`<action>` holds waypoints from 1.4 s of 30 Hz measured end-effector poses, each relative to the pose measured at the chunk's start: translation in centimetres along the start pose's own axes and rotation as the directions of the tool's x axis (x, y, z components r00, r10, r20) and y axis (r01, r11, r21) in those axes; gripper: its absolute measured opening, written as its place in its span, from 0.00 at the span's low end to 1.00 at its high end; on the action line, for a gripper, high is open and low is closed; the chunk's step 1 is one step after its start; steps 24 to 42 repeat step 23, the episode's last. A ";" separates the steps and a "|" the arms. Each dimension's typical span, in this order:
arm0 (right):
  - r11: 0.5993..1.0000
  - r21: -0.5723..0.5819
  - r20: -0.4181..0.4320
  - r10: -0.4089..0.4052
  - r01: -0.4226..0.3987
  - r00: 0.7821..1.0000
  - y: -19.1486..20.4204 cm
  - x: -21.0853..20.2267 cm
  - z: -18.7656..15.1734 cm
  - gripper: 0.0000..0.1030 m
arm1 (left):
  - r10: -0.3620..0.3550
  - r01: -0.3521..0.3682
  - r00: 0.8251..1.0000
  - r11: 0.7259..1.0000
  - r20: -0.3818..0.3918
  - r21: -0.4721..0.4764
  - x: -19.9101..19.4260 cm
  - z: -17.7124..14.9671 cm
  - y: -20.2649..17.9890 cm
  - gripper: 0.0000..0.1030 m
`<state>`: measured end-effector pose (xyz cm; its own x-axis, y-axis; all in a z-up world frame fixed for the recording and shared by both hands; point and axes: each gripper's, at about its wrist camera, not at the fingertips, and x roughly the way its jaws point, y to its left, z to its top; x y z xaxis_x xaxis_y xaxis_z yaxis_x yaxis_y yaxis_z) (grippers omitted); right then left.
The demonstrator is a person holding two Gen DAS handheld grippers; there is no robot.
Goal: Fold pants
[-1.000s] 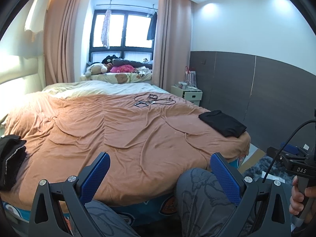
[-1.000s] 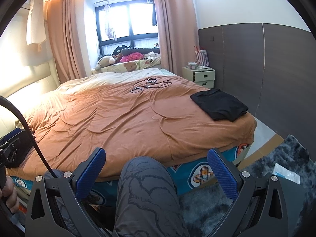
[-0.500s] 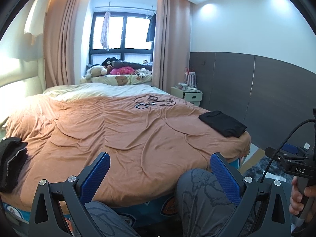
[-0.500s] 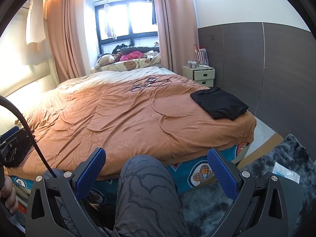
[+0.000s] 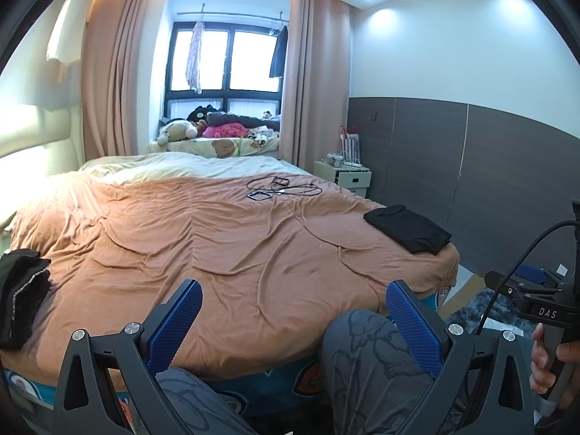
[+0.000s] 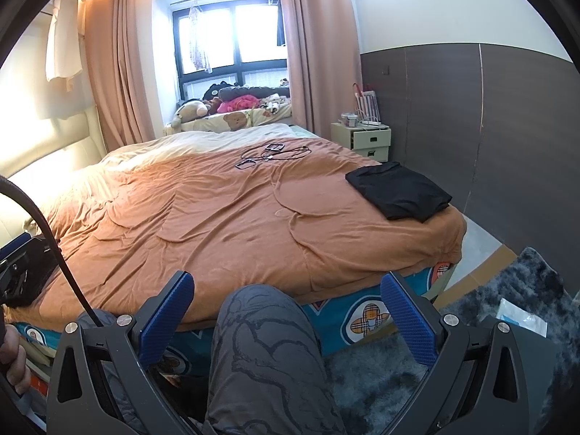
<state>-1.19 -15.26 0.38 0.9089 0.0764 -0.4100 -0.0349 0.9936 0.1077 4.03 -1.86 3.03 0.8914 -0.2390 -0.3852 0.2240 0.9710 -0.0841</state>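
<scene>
Orange-brown quilted bedspread point(image 5: 224, 253) covers the bed, its middle bare of clothing. Left gripper point(image 5: 293, 320) and right gripper point(image 6: 286, 313) both hover over the near edge, above the person's grey patterned knees point(image 6: 264, 344), jaws spread wide and holding nothing.

Two dark garments are present. A crumpled black garment with a pale trim line point(image 5: 21, 293) lies at the near left edge, just left of the left gripper; whether it is the pants cannot be confirmed. A flat folded black garment point(image 6: 398, 192) rests at the near right corner, its long axis running diagonally toward the corner, nearer the right gripper.

Judgement: the crumpled piece is the likely next item, and the left gripper is closer. The bed centre offers ample room for spreading. Black cables with small devices point(image 5: 282, 188) lie near the far edge, well apart from the working area.
</scene>
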 end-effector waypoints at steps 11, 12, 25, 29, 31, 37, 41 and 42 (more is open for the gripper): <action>1.000 -0.001 -0.004 0.001 -0.001 1.000 -0.1 -0.1 0.1 1.00 | -0.003 0.003 1.000 1.000 0.004 -0.002 -0.2 -0.2 -0.2 0.99; 1.000 -0.002 -0.004 0.000 0.000 1.000 -0.1 -0.1 0.1 1.00 | -0.003 0.003 1.000 1.000 0.004 -0.005 -0.2 -0.2 -0.1 0.99; 1.000 -0.017 0.000 -0.004 0.004 1.000 -0.5 -0.2 0.1 1.00 | 0.001 -0.001 1.000 1.000 0.012 -0.004 -0.6 -0.1 -0.2 0.99; 1.000 -0.017 0.000 -0.004 0.004 1.000 -0.5 -0.2 0.1 1.00 | 0.001 -0.001 1.000 1.000 0.012 -0.004 -0.6 -0.1 -0.2 0.99; 1.000 -0.017 0.000 -0.004 0.004 1.000 -0.5 -0.2 0.1 1.00 | 0.001 -0.001 1.000 1.000 0.012 -0.004 -0.6 -0.1 -0.2 0.99; 1.000 -0.017 0.000 -0.004 0.004 1.000 -0.5 -0.2 0.1 1.00 | 0.001 -0.001 1.000 1.000 0.012 -0.004 -0.6 -0.1 -0.2 0.99; 1.000 -0.017 0.000 -0.004 0.004 1.000 -0.5 -0.2 0.1 1.00 | 0.001 -0.001 1.000 1.000 0.012 -0.004 -0.6 -0.1 -0.2 0.99; 1.000 -0.017 0.000 -0.004 0.004 1.000 -0.5 -0.2 0.1 1.00 | 0.001 -0.001 1.000 1.000 0.012 -0.004 -0.6 -0.1 -0.2 0.99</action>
